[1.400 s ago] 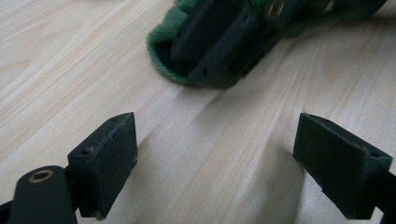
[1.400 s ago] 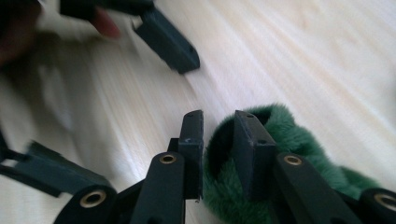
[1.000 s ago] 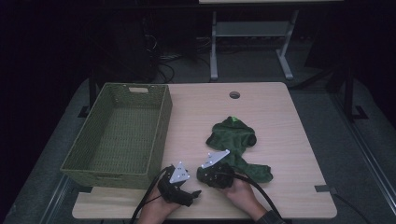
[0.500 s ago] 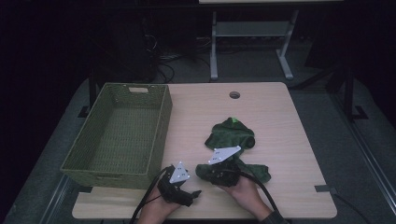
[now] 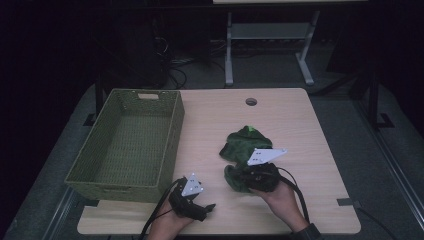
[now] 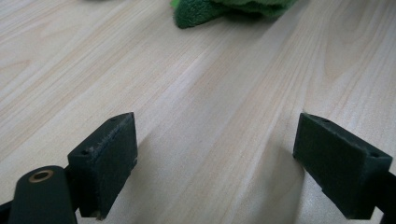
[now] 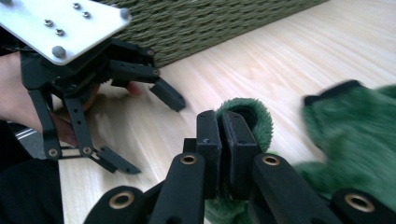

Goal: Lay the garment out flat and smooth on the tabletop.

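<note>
two grippers are down at the near edge of the wooden table point(image 5: 300, 120), one in each hand. over on the right gripper point(image 7: 220, 140), the jaws are pinched tight together with a fold of the green plush cloth point(image 5: 245, 145) caught between them; in the right gripper view a fuzzy loop of it curls up just behind the fingertips, and more of the cloth spreads off to one side of the jaws and under them, a bit blurred. from the high view that gripper sits on the near end of the cloth, its grey plate tilted up, the hand point(image 5: 282, 197) wrapped around the body behind it. now the left gripper point(image 6: 215, 163): its jaws stand wide apart, nothing between them but bare wood grain, the pads hovering right at the table surface. ahead of those fingers, well beyond the tips, an edge of the green cloth pokes in at the top of the left gripper view. the right gripper view catches the left gripper side-on, jaws splayed, with the person's fingers tucked behind it. beyond the left gripper stands the green woven basket point(image 5: 120, 100), its near wall just behind that gripper, apart from the cloth.
</note>
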The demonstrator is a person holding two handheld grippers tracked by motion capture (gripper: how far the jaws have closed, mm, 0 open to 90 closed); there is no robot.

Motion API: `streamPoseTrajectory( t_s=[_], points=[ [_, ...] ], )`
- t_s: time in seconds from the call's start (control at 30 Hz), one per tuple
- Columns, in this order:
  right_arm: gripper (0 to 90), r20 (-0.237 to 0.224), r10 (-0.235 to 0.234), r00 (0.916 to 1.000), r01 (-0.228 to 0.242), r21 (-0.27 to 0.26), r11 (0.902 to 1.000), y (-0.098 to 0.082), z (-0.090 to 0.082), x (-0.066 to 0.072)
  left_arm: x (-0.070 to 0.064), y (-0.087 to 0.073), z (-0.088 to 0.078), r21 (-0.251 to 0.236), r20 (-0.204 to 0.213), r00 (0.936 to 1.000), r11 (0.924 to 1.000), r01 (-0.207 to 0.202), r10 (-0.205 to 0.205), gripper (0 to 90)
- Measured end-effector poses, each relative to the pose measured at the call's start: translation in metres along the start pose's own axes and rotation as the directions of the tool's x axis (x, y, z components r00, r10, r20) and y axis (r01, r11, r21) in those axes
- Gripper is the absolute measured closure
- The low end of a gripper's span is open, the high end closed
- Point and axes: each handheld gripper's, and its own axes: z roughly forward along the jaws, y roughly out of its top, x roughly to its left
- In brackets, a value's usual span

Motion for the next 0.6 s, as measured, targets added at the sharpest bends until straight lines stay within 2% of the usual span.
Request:
streamPoseTrajectory(
  t_s=[0.23,0.3,0.37,0.4,0.53,0.6],
  points=[
    [83.6,0.042,0.048,0.9979,-0.048,0.002,0.9988,-0.017,-0.015,-0.012,0.000,0.000,0.000,0.000,0.000,1.0000,1.0000,0.000,0.000,12.9],
    [79.8,0.090,0.054,0.9945,-0.058,0.033,0.9978,-0.026,-0.018,-0.017,-0.001,0.000,0.000,-0.004,0.002,1.0000,1.0000,0.008,-0.008,12.9],
    [77.8,0.103,0.057,0.9931,-0.061,0.040,0.9973,-0.029,-0.020,-0.019,0.000,0.000,0.000,0.001,0.002,1.0000,1.0000,0.002,-0.002,12.9],
    [77.2,0.133,0.060,0.9894,-0.068,0.054,0.9963,-0.034,-0.025,-0.022,0.000,0.000,0.000,0.003,0.002,1.0000,1.0000,0.000,-0.001,12.9],
    [78.8,0.169,0.066,0.9835,-0.074,0.042,0.9964,-0.036,-0.036,-0.026,0.000,0.000,0.000,0.002,0.004,1.0000,1.0000,0.000,0.000,12.9],
    [79.7,0.164,0.066,0.9843,-0.071,0.029,0.9970,-0.033,-0.038,-0.026,0.000,0.000,0.000,-0.005,0.004,1.0000,1.0000,0.007,-0.007,12.9]
  ],
)
